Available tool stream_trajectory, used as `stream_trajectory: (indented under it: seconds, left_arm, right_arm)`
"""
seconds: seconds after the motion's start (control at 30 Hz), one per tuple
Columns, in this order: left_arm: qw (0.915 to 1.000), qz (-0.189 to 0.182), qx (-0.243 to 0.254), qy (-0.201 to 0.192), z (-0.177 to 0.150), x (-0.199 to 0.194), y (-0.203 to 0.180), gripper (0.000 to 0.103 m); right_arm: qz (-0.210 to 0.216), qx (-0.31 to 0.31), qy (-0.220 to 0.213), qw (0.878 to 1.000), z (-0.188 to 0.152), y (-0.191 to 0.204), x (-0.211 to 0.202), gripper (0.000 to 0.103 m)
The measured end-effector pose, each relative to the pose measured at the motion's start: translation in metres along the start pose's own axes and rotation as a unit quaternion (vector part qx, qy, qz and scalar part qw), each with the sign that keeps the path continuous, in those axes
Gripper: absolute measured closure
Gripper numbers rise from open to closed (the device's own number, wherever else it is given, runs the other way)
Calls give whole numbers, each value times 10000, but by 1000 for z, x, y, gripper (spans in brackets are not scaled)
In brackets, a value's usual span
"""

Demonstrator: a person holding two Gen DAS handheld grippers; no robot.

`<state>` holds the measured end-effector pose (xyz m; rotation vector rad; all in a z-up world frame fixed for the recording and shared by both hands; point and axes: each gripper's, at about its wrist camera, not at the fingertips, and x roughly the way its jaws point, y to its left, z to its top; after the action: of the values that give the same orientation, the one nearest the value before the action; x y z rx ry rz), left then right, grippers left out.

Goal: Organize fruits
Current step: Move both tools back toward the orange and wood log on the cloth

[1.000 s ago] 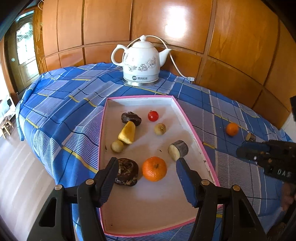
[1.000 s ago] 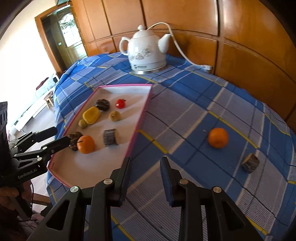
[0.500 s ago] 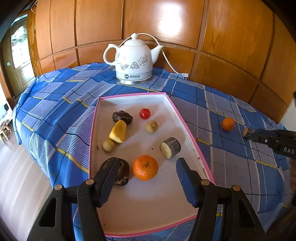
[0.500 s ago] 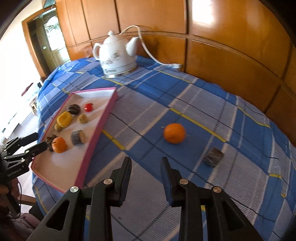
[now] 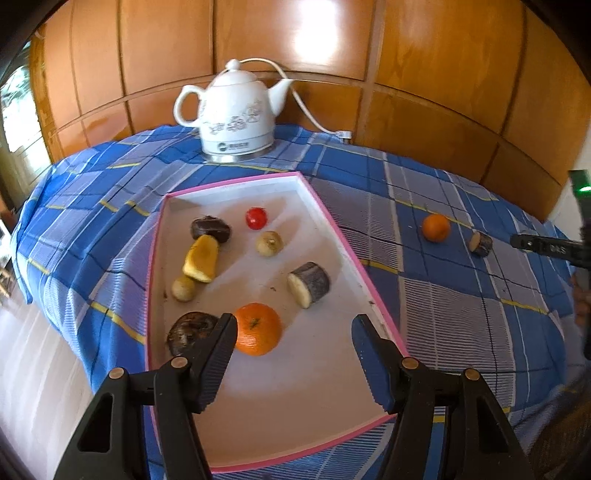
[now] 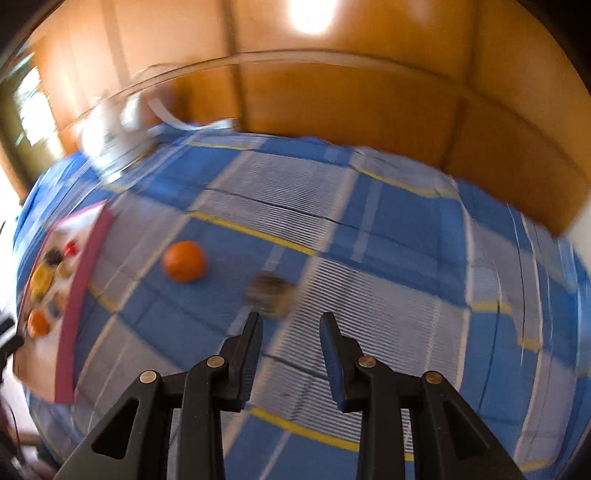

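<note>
Behind the worktop (image 5: 461,314) stands a wall of glossy orange-brown wood panels (image 5: 436,62), with a bright patch of light (image 5: 314,33) reflected on it. A blue checked cloth (image 5: 110,184) with yellow lines covers the worktop. At the far left is a window (image 5: 14,107), and below it a pale floor (image 5: 37,369).

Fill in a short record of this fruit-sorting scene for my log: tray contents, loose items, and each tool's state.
tray: pink-rimmed white tray on the blue plaid tablecloth
in tray: orange, cherry tomato, yellow fruit, other pieces
loose on cloth: second orange; bark-skinned cut piece
left tool: open, empty, over the tray
right tool: narrow gap, empty, near the cut piece
background: white kettle
</note>
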<state>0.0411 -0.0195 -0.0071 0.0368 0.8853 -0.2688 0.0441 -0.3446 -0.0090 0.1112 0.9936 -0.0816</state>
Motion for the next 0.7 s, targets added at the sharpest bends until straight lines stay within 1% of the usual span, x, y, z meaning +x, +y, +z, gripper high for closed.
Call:
stream_trajectory:
  seconds: [0.03, 0.07, 0.13, 0.23, 0.37, 0.4, 0.5, 0.7]
  left_arm:
    - [10000, -41, 34, 12, 1, 1, -3, 38]
    - [9999, -99, 84, 16, 3, 1, -7, 38]
    - [9996, -176, 235, 10, 7, 2, -19, 38]
    - [9987, -349, 357, 70, 14, 8, -34, 38]
    - [9970, -533, 549, 146, 26, 21, -60, 38]
    - [9963, -576, 605, 179, 30, 26, -67, 34]
    - [9950, -702, 661, 264, 42, 42, -85, 32]
    - [9929, -787, 796, 405, 66, 78, -120, 26]
  right_arm:
    - [-132, 307, 198, 9992, -2, -13, 8, 71]
    - [-243, 461, 297, 9982, -2, -20, 12, 71]
    - [-277, 642, 301, 9971, 1, -29, 12, 71]
    - [-193, 923, 321, 9950, 2, -36, 12, 71]
    - [-161, 966, 320, 9947, 2, -35, 11, 71]
    - [-141, 986, 323, 9945, 2, -37, 12, 71]
    - [-105, 1001, 320, 9944, 3, -36, 11, 71]
    - [-18, 1073, 254, 9939, 5, -37, 8, 71]
